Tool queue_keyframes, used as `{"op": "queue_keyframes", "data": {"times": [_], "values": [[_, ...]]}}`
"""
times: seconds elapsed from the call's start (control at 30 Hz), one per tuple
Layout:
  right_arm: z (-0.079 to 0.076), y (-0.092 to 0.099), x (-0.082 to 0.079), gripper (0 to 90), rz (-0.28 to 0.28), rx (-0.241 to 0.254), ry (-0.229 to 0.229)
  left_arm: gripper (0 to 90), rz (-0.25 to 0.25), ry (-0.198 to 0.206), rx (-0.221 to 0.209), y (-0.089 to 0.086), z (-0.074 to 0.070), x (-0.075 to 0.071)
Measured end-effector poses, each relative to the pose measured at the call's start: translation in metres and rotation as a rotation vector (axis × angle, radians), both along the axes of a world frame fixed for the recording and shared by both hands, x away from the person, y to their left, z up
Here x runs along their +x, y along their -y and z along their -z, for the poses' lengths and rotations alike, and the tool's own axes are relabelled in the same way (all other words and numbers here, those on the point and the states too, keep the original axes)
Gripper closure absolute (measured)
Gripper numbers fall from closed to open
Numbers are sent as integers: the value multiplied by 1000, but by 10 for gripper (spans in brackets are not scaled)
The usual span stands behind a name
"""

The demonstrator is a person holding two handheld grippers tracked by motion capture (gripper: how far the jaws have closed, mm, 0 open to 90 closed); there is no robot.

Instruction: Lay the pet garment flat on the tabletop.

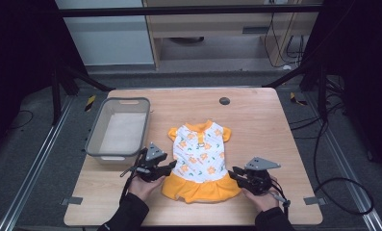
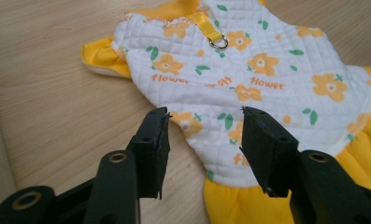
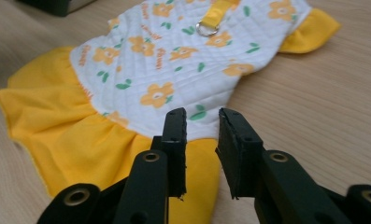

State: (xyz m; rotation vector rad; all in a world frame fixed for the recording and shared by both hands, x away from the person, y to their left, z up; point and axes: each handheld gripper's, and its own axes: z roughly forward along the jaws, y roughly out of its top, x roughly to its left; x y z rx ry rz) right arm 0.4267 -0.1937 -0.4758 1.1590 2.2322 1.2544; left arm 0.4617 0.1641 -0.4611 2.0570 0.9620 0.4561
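The small dress (image 1: 199, 159) lies flat on the wooden surface (image 1: 256, 120) — left claw (image 1: 171, 167) gaping at its waist edge, right claw (image 1: 233, 174) narrowly parted beside it, both empty.

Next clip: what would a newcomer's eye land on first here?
The small dress, white with orange flowers and a yellow skirt, lies flat near the middle of the wooden table. The left gripper and right gripper flank its waist, fingers apart and gripping nothing. A grey basket sits to the left of the dress, nearer the far edge.
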Motion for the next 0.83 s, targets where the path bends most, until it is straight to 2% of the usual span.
{"op": "queue_keyframes", "data": {"times": [0.33,0.4,0.6,0.73,0.83], "values": [[2,25,3,551,91,-10,16,390,-34,25,11,-34,2,-23],[4,30,3,471,128,-9,24,369,-45,27,-3,-42,2,-26],[8,41,5,345,197,-9,40,340,-79,13,-45,-74,4,-42],[9,49,5,296,235,-4,45,320,-99,6,-56,-90,8,-50],[10,54,4,279,252,9,41,299,-105,-16,-66,-100,13,-53]]}}
